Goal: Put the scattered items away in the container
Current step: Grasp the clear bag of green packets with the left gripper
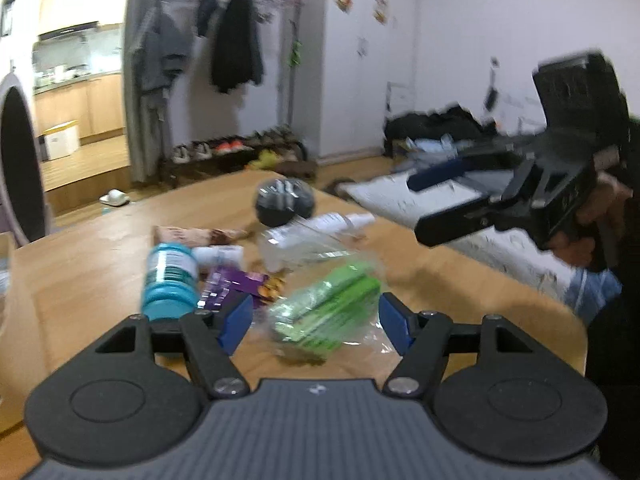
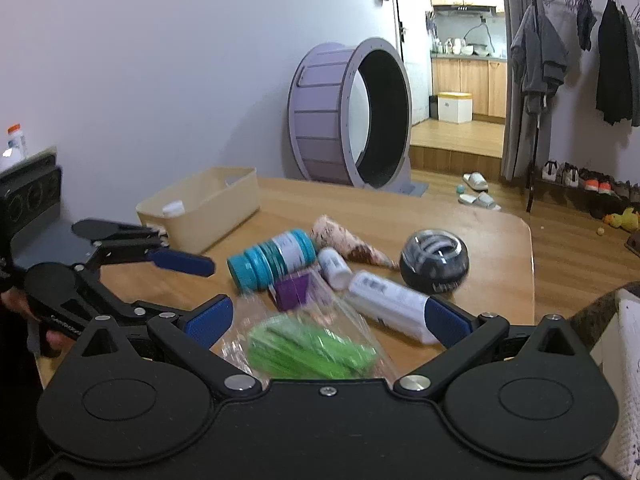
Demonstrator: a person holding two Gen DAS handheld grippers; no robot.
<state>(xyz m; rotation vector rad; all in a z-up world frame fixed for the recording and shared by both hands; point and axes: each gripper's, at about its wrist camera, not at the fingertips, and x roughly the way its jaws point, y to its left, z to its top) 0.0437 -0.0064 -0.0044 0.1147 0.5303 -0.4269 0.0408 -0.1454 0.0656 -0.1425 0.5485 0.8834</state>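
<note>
A clear bag of green packets (image 1: 328,308) (image 2: 312,348) lies on the wooden table (image 1: 80,264) between the open fingers of both grippers. My left gripper (image 1: 316,320) is open just before it. My right gripper (image 2: 326,322) is open over it and also shows at the right of the left wrist view (image 1: 440,208). Beyond lie a teal bottle (image 1: 170,284) (image 2: 272,258), a purple packet (image 1: 232,286) (image 2: 294,290), a small white bottle (image 2: 334,268), a white tube (image 2: 390,308), a brown patterned pouch (image 2: 348,242) and a black ball (image 1: 284,202) (image 2: 434,266). The beige bin (image 2: 208,204) stands at the table's back left with a white item inside.
A purple cat wheel (image 2: 348,112) stands behind the table. A clothes rack with shoes (image 1: 232,80) is beyond the far edge. A bed with a white cover (image 1: 460,216) runs along the table's right side. The left gripper shows at the left of the right wrist view (image 2: 180,262).
</note>
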